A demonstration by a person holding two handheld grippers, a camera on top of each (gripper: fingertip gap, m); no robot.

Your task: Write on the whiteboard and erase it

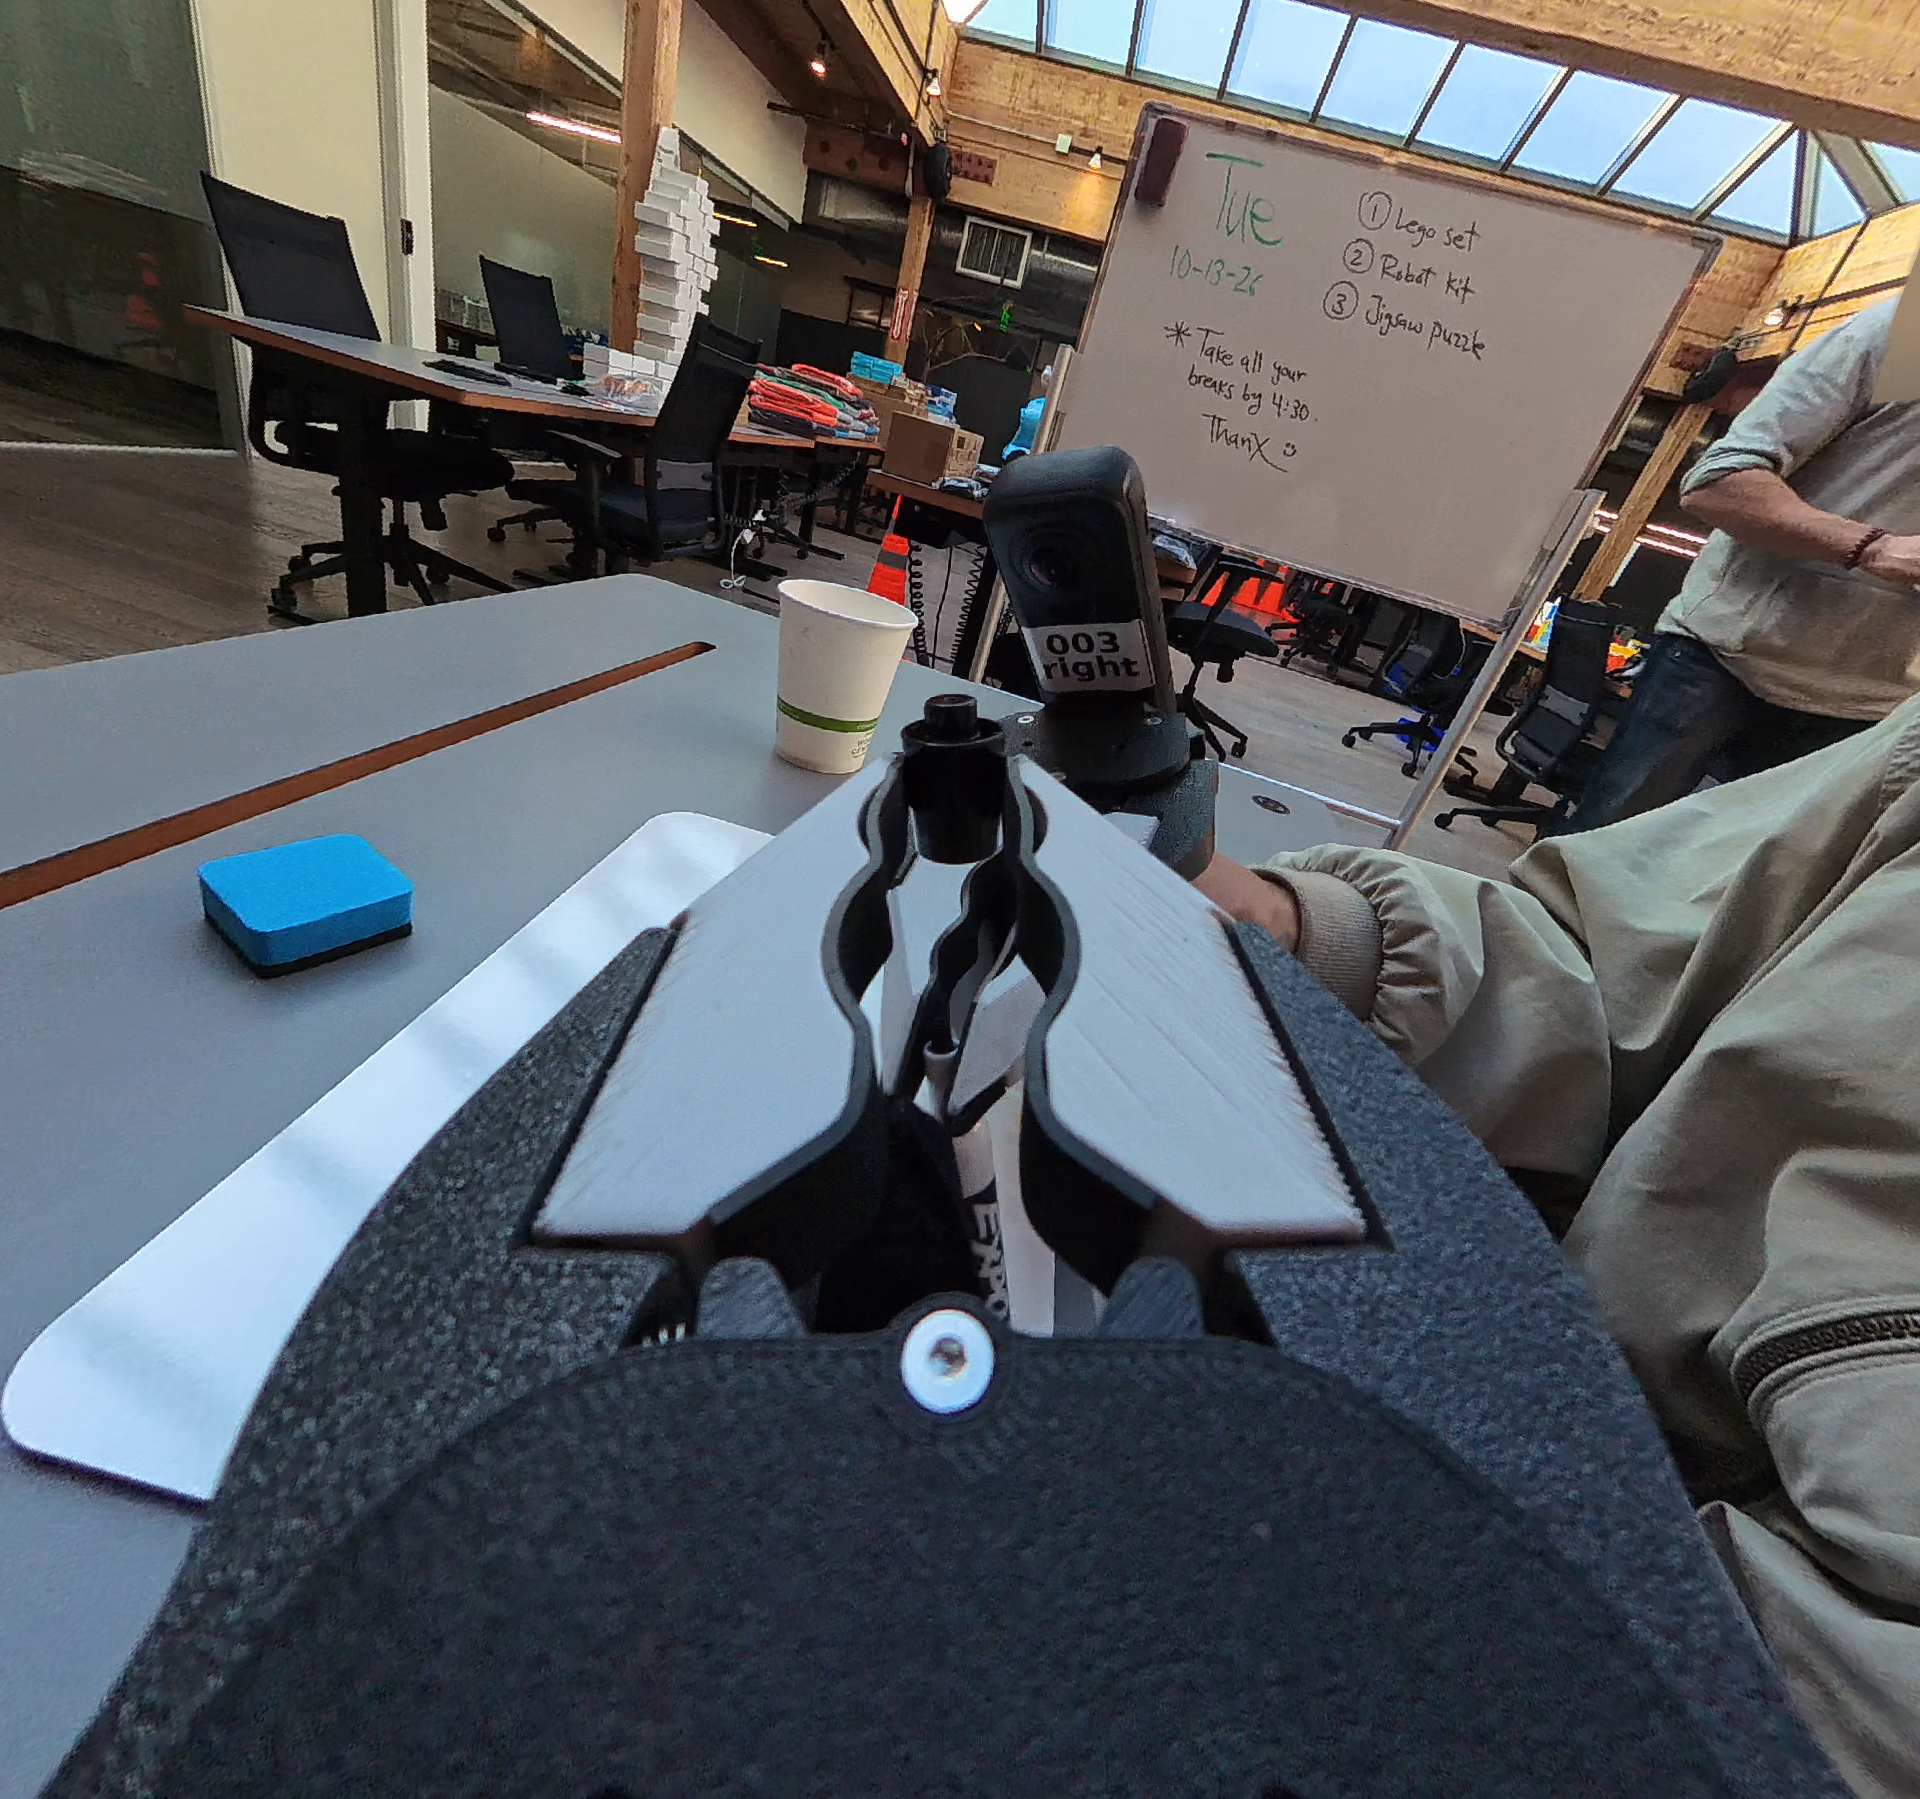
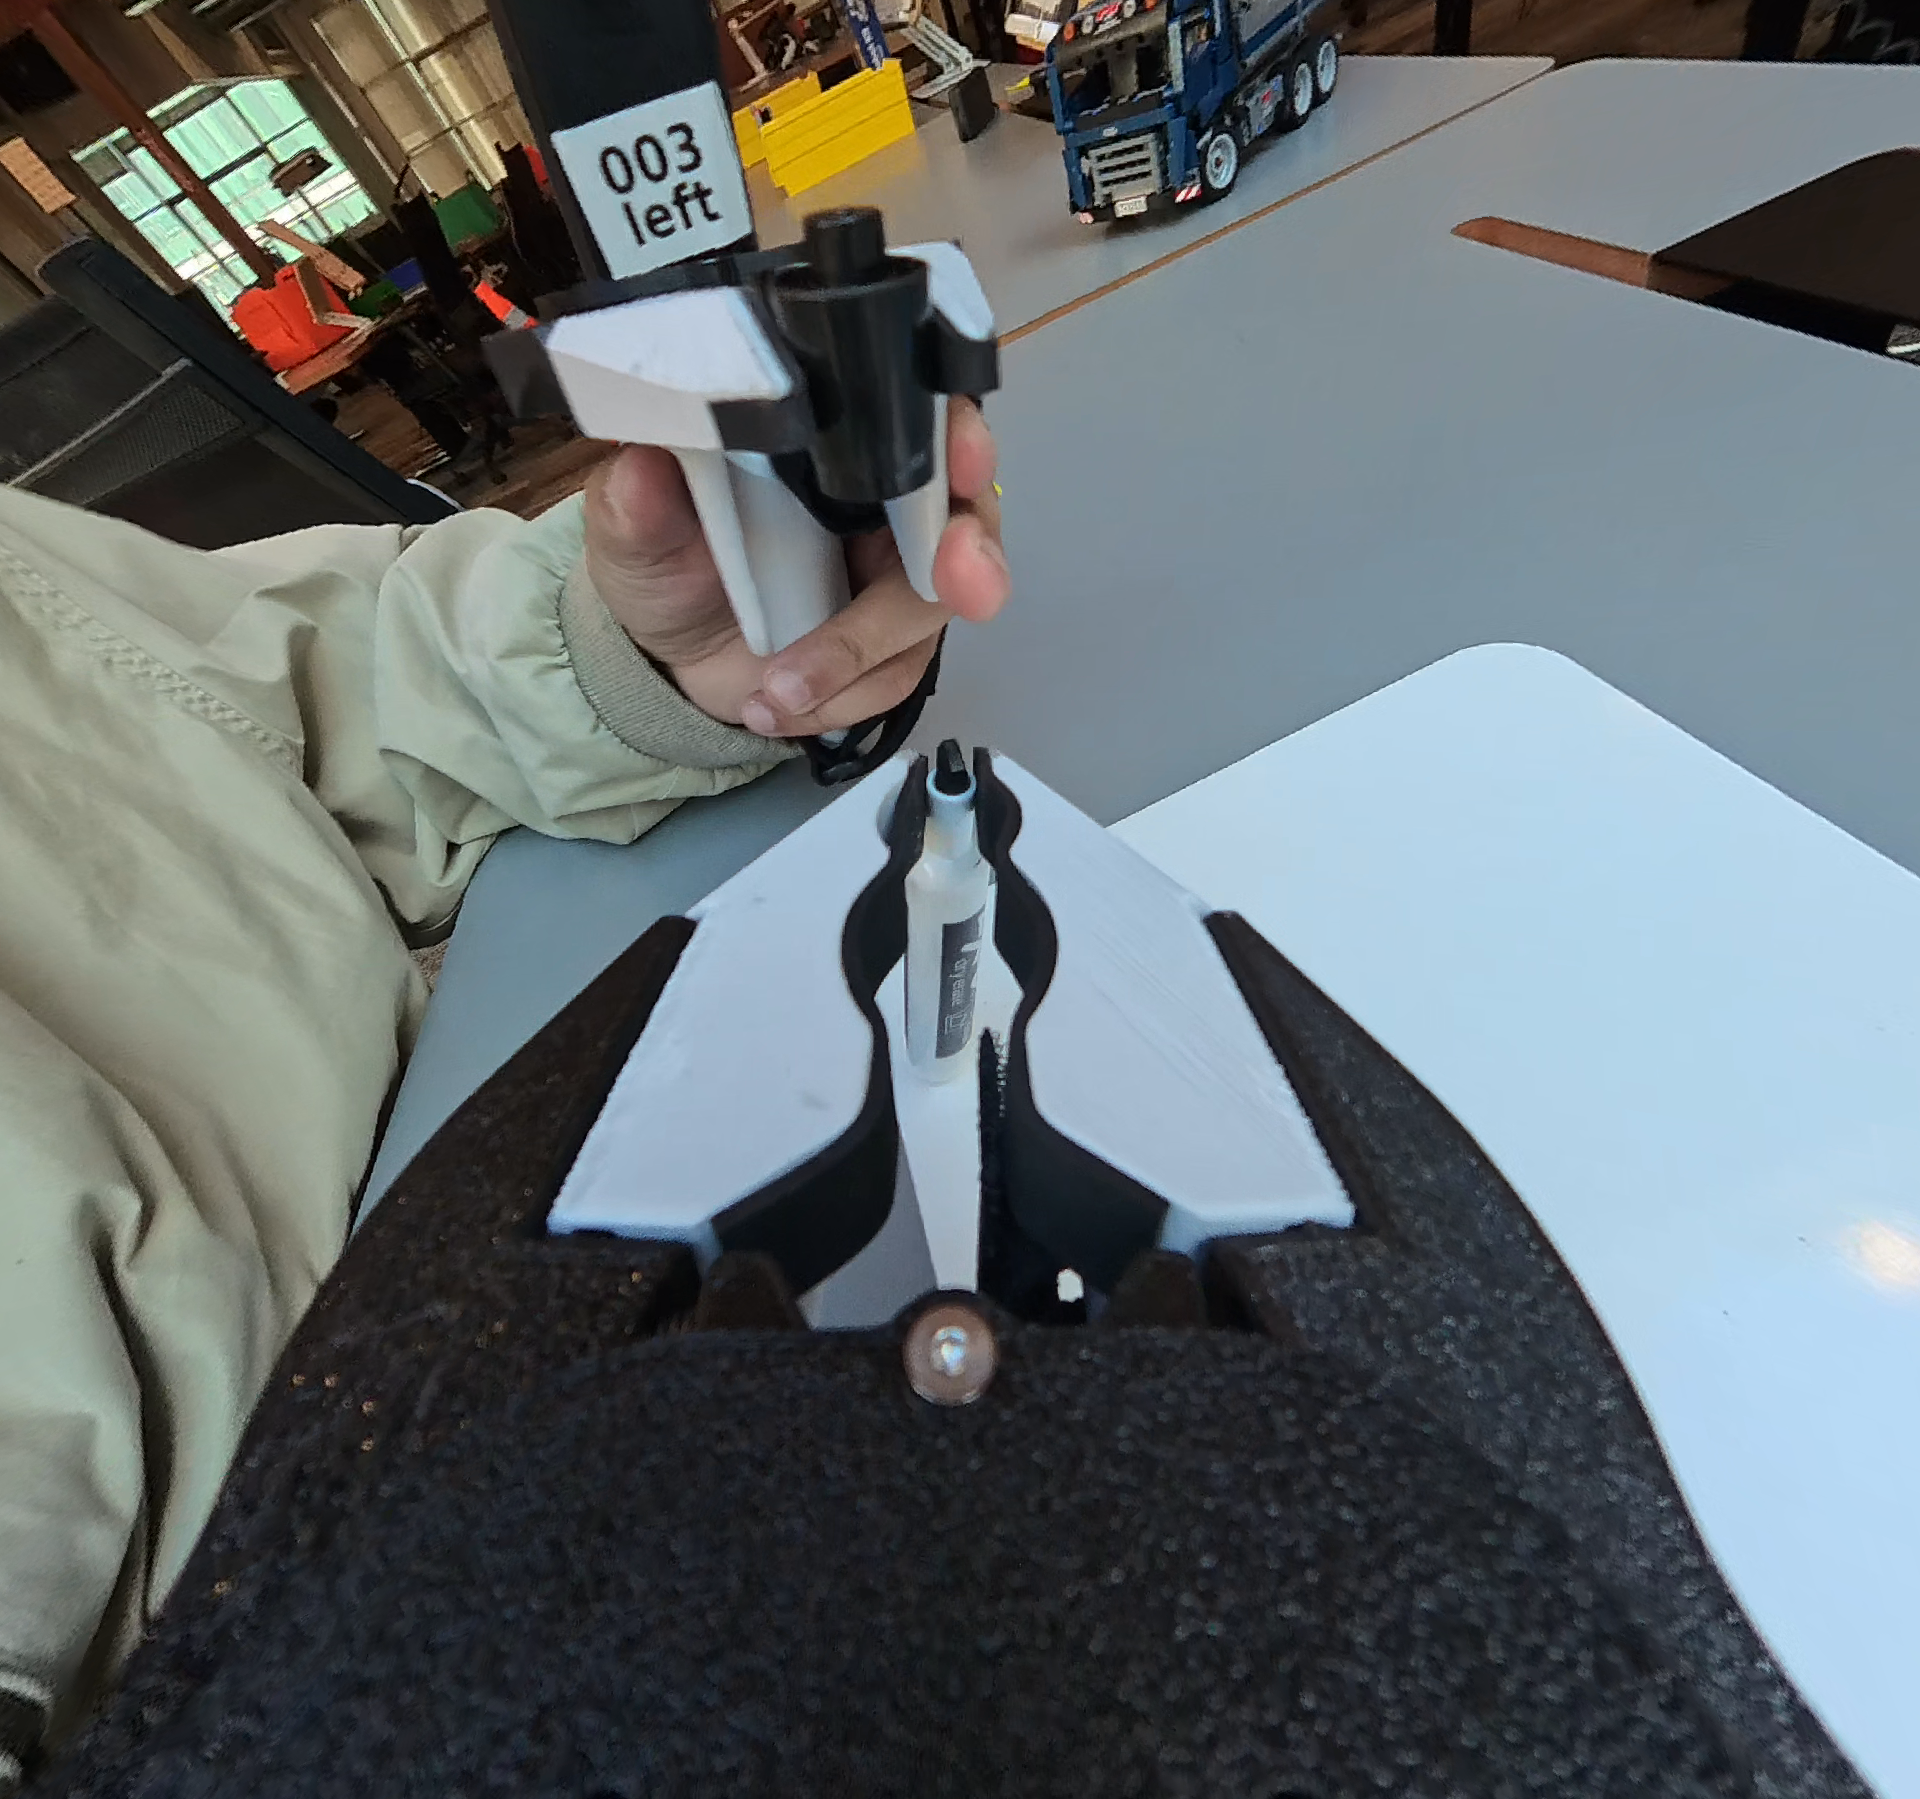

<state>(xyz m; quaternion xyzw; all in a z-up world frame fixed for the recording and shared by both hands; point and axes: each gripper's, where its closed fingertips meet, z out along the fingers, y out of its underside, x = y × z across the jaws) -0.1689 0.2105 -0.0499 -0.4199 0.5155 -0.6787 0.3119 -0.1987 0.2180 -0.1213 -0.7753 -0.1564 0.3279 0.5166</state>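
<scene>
My left gripper is shut on a black marker cap held at its fingertips. In the right wrist view the left gripper hovers above with the cap, a hand around its handle. My right gripper is shut on a white marker whose bare black tip points up towards the cap, a short gap below it. The marker also shows through the gap between the left fingers. Both grippers are over a small white board that lies on the grey table.
A blue eraser lies left of the white board. A paper cup stands behind. A standing whiteboard and a person are beyond. A blue toy truck and yellow bins sit on the far table.
</scene>
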